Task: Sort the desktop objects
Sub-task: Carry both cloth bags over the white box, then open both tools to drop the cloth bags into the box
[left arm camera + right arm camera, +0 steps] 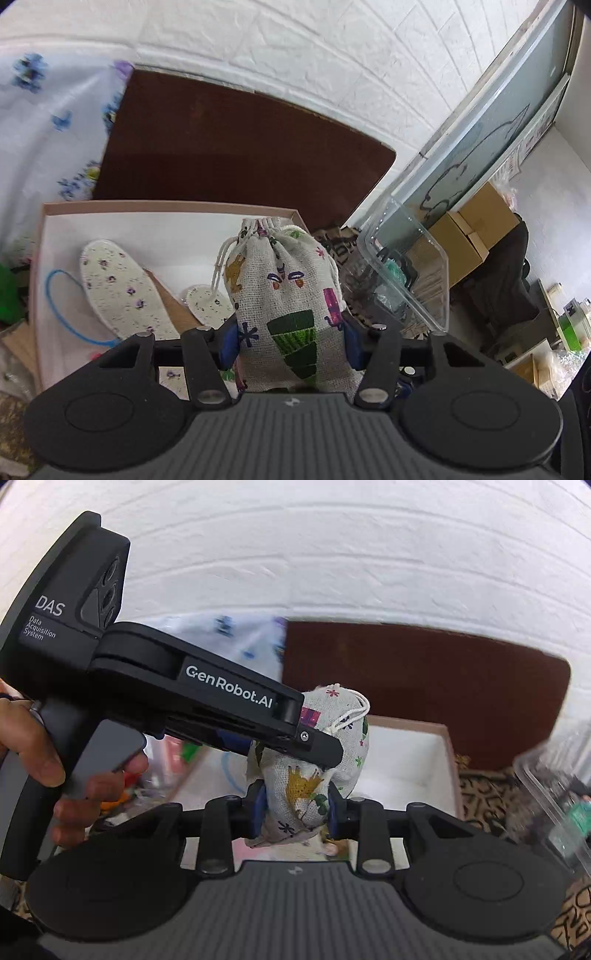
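A small burlap drawstring pouch (288,295) with colourful prints is held in the air over an open cardboard box (166,206). My left gripper (290,345) is shut on the pouch's lower part. My right gripper (297,812) is shut on the same pouch (314,775) from another side. The left gripper's body (184,686) crosses the right wrist view and presses on the pouch. Inside the box lie two floral insoles (122,291) and a blue loop (62,306).
A clear plastic container (410,266) stands right of the box. A dark brown board (240,147) leans on the white brick wall behind. A floral cloth (48,129) lies at the left. Cardboard boxes (472,225) stand at the far right.
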Available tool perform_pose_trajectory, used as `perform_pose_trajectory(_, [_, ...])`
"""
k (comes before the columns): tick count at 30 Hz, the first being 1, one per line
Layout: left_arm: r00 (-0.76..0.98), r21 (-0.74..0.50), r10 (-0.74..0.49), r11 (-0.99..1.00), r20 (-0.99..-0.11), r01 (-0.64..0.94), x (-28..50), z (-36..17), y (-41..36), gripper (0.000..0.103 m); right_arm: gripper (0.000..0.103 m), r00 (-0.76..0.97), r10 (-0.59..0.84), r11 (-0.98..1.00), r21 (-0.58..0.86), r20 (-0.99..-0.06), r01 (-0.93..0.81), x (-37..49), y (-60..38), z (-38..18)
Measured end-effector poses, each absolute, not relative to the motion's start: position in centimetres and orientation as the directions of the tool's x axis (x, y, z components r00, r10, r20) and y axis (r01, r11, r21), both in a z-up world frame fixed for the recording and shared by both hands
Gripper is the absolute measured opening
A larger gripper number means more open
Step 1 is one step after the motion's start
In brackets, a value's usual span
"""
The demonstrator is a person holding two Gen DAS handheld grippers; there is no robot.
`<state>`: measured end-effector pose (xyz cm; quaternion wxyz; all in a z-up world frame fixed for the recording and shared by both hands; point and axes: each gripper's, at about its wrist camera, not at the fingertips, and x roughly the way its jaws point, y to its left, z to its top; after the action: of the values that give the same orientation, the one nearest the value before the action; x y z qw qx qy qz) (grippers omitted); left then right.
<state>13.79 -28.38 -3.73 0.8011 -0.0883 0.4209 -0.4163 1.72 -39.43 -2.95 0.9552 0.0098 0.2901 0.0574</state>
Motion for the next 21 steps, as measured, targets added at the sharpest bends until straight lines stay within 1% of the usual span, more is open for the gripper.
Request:
perform_pose_trajectory(1, [0.295,-0.49,-0.737,0.641,-0.608,0.591,14.3,-4.3,-28.9,0.057,0.031,0.823,0.107,0.994,0.053,-0.559,-0.093,2.1,-39.8,-3.4])
perform_pose_trajectory(3, [0.284,-0.49,-0.728,0.647,-0.624,0.584,15.2,-5.5,-29.6,0.065,0.031,0.813,0.086,0.996,0.054,-0.576,-0.067,3.1,-40.5,-4.7])
perform_pose_trajectory(5, [0.272,-0.492,-0.71,0.666,-0.65,0.561,16.1,-6.8,-29.9,0.084,0.033,0.784,0.05,0.999,0.042,-0.619,-0.03,4.4,-41.1,-6.3])
perform_pose_trajectory(6, [0.265,-0.492,-0.696,0.679,-0.667,0.545,16.4,-7.4,-29.9,0.086,0.035,0.756,0.032,0.999,0.037,-0.654,-0.01,5.1,-41.3,-7.2])
perform_pose_trajectory(7, [0.253,-0.49,-0.68,0.693,-0.688,0.529,16.7,-7.9,-29.8,0.09,0.048,0.725,0.016,0.999,0.034,-0.689,0.01,5.7,-41.4,-8.1])
perform_pose_trajectory(8, [0.24,-0.488,-0.667,0.703,-0.706,0.518,16.9,-8.3,-29.7,0.094,0.058,0.701,0.005,0.999,0.035,-0.713,0.029,6.1,-41.5,-8.8])
perform_pose_trajectory(9, [0.227,-0.483,-0.654,0.711,-0.722,0.511,17.0,-8.7,-29.4,0.096,0.062,0.689,0.004,0.999,0.039,-0.725,0.036,6.2,-41.4,-9.2])
perform_pose_trajectory(10, [0.219,-0.477,-0.643,0.718,-0.734,0.507,17.0,-9.0,-29.2,0.101,0.074,0.685,0.009,0.999,0.043,-0.728,0.033,6.1,-41.2,-9.6])
perform_pose_trajectory(11, [0.217,-0.472,-0.634,0.725,-0.743,0.502,16.9,-9.3,-28.9,0.101,0.083,0.684,0.013,0.999,0.044,-0.729,0.027,6.0,-40.8,-9.8])
perform_pose_trajectory(12, [0.216,-0.47,-0.63,0.728,-0.746,0.499,16.9,-9.5,-28.7,0.102,0.086,0.682,0.014,0.999,0.042,-0.731,0.024,5.9,-40.5,-10.0])
perform_pose_trajectory(18, [0.236,-0.436,-0.615,0.733,-0.752,0.522,16.0,-9.0,-27.8,0.103,0.089,0.664,0.011,0.998,0.054,-0.747,0.043,5.8,-38.9,-10.5])
perform_pose_trajectory(21, [0.246,-0.415,-0.61,0.731,-0.753,0.542,15.5,-8.2,-28.0,0.103,0.094,0.658,0.003,0.997,0.054,-0.753,0.058,6.1,-38.7,-10.3])
